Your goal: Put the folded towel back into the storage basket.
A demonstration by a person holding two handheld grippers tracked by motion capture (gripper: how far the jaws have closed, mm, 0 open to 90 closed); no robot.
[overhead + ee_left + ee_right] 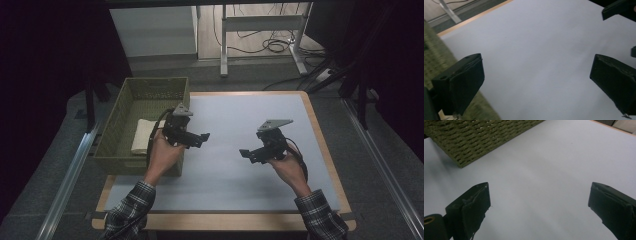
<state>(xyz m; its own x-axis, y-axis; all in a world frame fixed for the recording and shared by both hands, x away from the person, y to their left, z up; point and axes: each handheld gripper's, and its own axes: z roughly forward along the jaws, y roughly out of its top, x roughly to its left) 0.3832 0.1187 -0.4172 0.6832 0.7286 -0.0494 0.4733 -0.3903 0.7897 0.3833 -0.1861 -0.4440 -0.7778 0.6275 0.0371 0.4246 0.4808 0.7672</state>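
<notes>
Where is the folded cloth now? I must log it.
High view: the folded cloth lies inside the green basket at the table's left, beside the left tongs.

Olive woven basket (116,131), cream cloth (142,136) — black tongs (202,137).

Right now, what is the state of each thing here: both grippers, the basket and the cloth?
left gripper: open, holding nothing, above the basket's right edge.
right gripper: open, holding nothing, above the bare white mat.
green woven basket: upright at the table's left side, no lid.
white cloth: folded, lying inside the basket.
</notes>
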